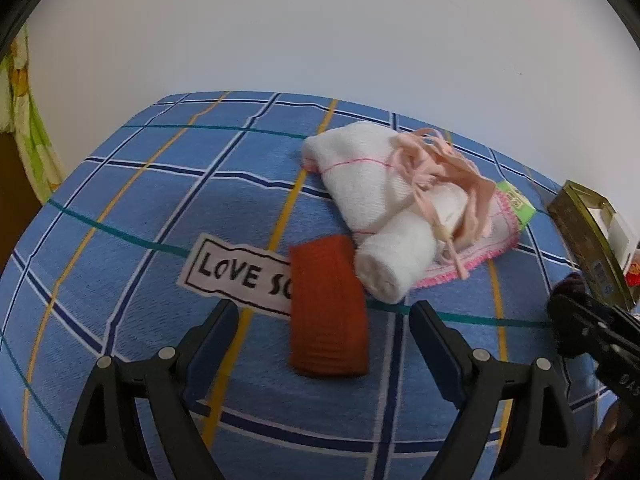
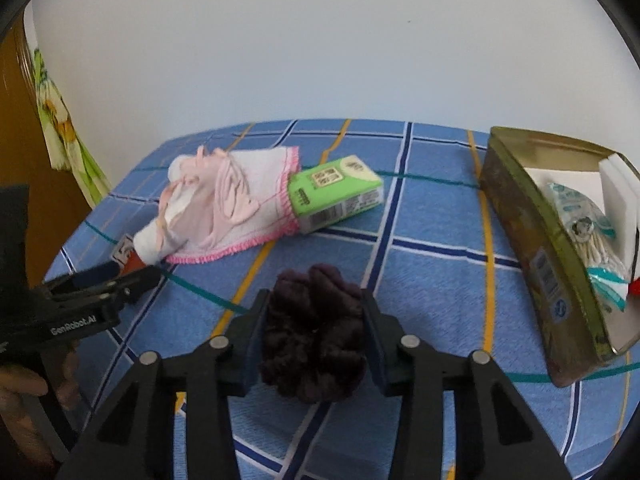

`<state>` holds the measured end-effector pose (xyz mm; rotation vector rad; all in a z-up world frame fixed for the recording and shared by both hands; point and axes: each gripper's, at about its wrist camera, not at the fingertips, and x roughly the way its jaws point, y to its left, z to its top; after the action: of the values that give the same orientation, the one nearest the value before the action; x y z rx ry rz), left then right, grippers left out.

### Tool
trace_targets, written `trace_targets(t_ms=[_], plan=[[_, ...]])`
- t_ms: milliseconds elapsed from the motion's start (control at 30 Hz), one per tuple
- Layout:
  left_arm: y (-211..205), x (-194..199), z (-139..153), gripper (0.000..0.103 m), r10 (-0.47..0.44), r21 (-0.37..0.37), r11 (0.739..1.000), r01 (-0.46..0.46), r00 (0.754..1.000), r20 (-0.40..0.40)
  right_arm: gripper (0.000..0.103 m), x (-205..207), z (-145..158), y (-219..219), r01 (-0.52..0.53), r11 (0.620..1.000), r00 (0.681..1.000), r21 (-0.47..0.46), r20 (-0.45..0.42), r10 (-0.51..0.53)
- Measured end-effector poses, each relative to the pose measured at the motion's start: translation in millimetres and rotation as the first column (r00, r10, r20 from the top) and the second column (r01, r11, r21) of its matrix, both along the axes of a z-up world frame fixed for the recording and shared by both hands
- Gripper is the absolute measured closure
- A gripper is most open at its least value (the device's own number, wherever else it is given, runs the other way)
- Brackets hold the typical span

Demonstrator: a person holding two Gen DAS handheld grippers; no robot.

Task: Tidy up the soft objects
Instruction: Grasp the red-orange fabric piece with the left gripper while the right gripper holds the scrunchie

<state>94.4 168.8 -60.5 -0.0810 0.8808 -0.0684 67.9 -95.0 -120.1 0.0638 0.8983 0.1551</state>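
Between the right gripper (image 2: pixel 316 332) pads sits the dark scrunchie (image 2: pixel 316 332), clamped; left gripper (image 1: pixel 324 344) spread wide w/ orange cloth (image 1: pixel 327 308) between, on blue checked bedsheet (image 1: pixel 140 208), white wall (image 1: pixel 320 32) behind

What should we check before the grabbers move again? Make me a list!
1. Right gripper squeezing the dark purple fuzzy scrunchie: ok, pads press both sides.
2. Left gripper open: ok, fingers wide apart.
3. Folded rust-orange knit cloth between the left fingers: ok, not yet gripped.
4. Open gold metal tin has room for the scrunchie: cannot tell, cotton swabs fill part.
5. White rolled towel clear of the orange cloth: not ok, it sits right against it.
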Motion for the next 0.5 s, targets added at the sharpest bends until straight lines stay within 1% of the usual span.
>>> trace_targets(t_ms=[33, 67, 100, 133, 200, 233, 267, 367, 400, 433, 467, 500], plan=[[2, -1, 0, 0.015, 0.018, 0.01, 1.0, -0.018, 1.0, -0.001, 0.06, -1, 1, -1, 0.0, 1.0, 1.0, 0.007, 0.005, 0.0], [4, -1, 1, 0.022, 0.034, 0.012, 0.999, -0.034, 0.999, 0.0, 0.06, -2, 2, -1, -0.002, 1.0, 1.0, 0.009, 0.01, 0.001], [7, -1, 0, 0.033, 0.047, 0.015, 0.999, -0.047, 0.999, 0.007, 0.06, -4, 3, 0, -0.004, 1.0, 1.0, 0.01, 0.016, 0.004], [9, -1, 1, 0.037, 0.056, 0.019, 0.998, -0.056, 0.998, 0.01, 0.06, -5, 4, 1, -0.007, 1.0, 1.0, 0.008, 0.021, 0.007], [12, -1, 2, 0.051, 0.073, 0.025, 0.997, -0.073, 0.997, 0.015, 0.059, -6, 4, 2, -0.015, 1.0, 0.999, 0.003, 0.031, 0.015], [13, -2, 2, 0.055, 0.068, 0.018, 0.997, -0.069, 0.997, 0.018, 0.059, -7, 4, 3, -0.019, 1.0, 0.999, -0.003, 0.034, 0.019], [13, -1, 2, 0.064, 0.061, 0.015, 0.998, -0.062, 0.998, 0.021, 0.059, -8, 4, 3, -0.021, 1.0, 0.999, -0.005, 0.036, 0.022], [12, -2, 4, 0.064, 0.084, 0.043, 0.995, -0.086, 0.996, 0.034, 0.059, -8, 1, 5, -0.02, 1.0, 0.999, -0.005, 0.04, 0.02], [16, -5, 8, 0.064, 0.105, 0.034, 0.994, -0.107, 0.993, 0.06, 0.059, -7, 1, 4, -0.018, 1.0, 0.999, -0.002, 0.044, 0.018], [20, -9, 14, 0.064, 0.13, 0.027, 0.991, -0.134, 0.986, 0.102, 0.059, -9, 2, 3, -0.029, 0.999, 0.997, 0.034, 0.079, 0.027], [22, -12, 18, 0.064, 0.147, 0.03, 0.988, -0.152, 0.981, 0.13, 0.059, -9, 2, 6, -0.028, 0.999, 0.996, 0.037, 0.09, 0.025], [23, -16, 23, 0.064, 0.173, 0.041, 0.982, -0.182, 0.97, 0.173, 0.059, -9, 3, 6, -0.028, 0.999, 0.994, 0.041, 0.104, 0.024]])
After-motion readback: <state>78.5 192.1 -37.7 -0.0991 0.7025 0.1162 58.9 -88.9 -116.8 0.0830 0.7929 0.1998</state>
